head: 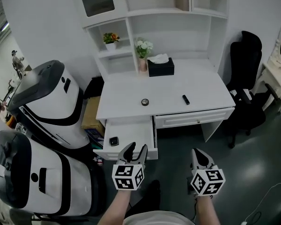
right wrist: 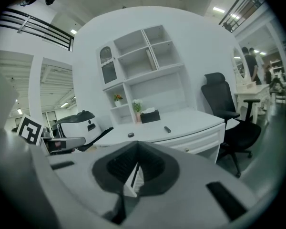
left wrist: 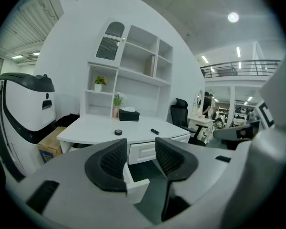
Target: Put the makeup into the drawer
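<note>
The left gripper (head: 136,150) has its fingers (left wrist: 113,162) apart with nothing between them; through the gap only the front corner of the open drawer (head: 133,132) shows. That drawer lies just ahead of and slightly below these fingers, and a small dark case (head: 114,141) sits in its near left corner, to the left of the fingertips. The right gripper (head: 199,154) hangs beside it, well to the right of the drawer, its fingers (right wrist: 152,168) closed together at the tips and holding nothing. Farther ahead of both pairs of fingers, on the white tabletop (head: 178,86), lie a round makeup pot (head: 144,101) and, to its right, a slim black stick (head: 185,99), apart from each other. Beyond them, against the shelves, stands a black tissue box (head: 160,67).
</note>
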The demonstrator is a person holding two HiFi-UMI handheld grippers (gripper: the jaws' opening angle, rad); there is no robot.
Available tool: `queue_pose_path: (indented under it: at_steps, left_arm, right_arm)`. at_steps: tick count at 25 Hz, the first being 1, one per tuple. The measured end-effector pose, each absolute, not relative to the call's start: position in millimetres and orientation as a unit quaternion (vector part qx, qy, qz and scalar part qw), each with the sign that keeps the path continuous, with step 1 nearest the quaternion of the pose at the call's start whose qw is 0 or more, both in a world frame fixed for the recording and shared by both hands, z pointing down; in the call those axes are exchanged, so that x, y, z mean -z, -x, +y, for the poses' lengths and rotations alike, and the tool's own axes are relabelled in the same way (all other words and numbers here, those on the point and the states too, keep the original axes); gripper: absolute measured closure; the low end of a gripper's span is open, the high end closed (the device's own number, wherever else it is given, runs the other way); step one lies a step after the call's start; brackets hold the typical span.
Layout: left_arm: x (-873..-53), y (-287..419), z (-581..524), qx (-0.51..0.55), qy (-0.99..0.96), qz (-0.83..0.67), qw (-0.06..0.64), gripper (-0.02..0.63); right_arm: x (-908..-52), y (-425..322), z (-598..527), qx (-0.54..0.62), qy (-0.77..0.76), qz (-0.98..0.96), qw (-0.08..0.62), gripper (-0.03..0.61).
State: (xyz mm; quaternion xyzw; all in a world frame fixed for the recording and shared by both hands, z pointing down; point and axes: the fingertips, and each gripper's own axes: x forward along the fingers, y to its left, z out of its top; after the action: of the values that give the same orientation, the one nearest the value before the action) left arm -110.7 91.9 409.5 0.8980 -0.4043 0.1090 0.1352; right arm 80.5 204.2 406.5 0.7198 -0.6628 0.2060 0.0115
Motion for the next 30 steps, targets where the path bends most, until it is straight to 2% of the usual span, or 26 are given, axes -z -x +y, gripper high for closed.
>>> queue_pose_path:
  at_steps: [13,30]
  left_arm:
    - [-408.4,107.0,-17.3,-0.112,-0.901,-0.396,0.134,0.423]
    - [-408.9,82.8,-74.1,-0.135,-0.911,-0.374,0.109,0.362]
  right_arm:
    - [-396.5,-95.4,100.9,-0.2,-0.737,-0.646,0.011,0.575]
    - [-386.6,-100.7,48.4,-0.191,-0.731,-0.655,0.002,0.575]
